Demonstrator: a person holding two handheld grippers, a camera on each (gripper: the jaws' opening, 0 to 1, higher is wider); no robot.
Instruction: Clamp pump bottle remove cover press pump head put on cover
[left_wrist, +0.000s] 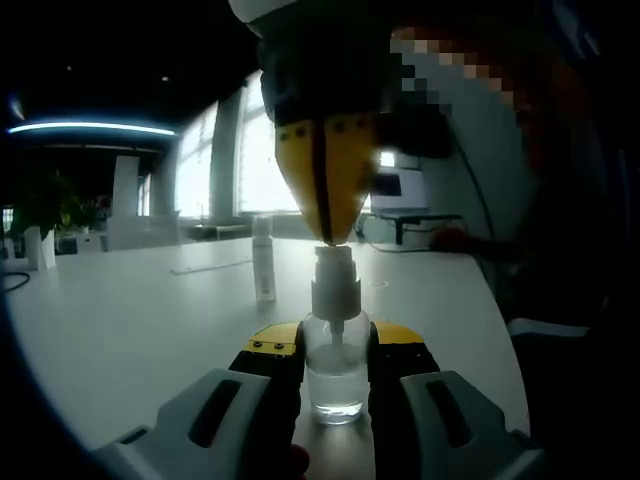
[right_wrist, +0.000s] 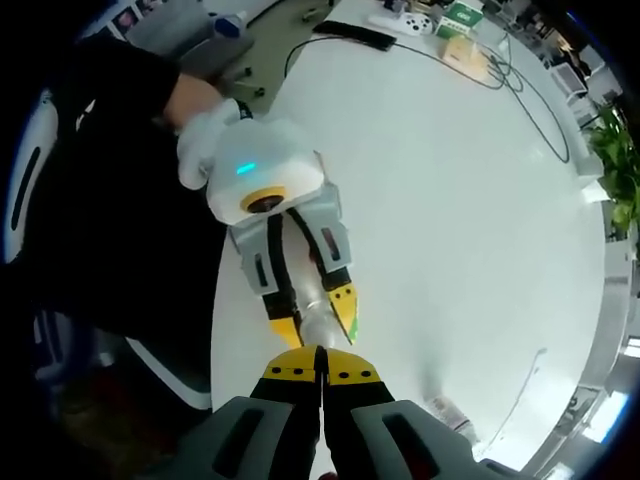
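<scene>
Bottle (left_wrist: 335, 375) clamped upright on table (left_wrist: 130, 320) by left gripper (left_wrist: 335, 350); right gripper (left_wrist: 327, 225), jaws closed, set on pump head (left_wrist: 334, 262) for pressing; cover (left_wrist: 263, 258) stood apart.

Clear pump bottle (left_wrist: 336, 375), upright on white table, little clear liquid inside, white pump head (left_wrist: 334, 272) uncovered, slim clear cover (left_wrist: 263, 258) standing upright behind.

Grey-bodied left gripper (right_wrist: 312, 318) with screw-dotted yellow tips, white housing, teal light; white glove, black sleeve (right_wrist: 120, 110).
</scene>
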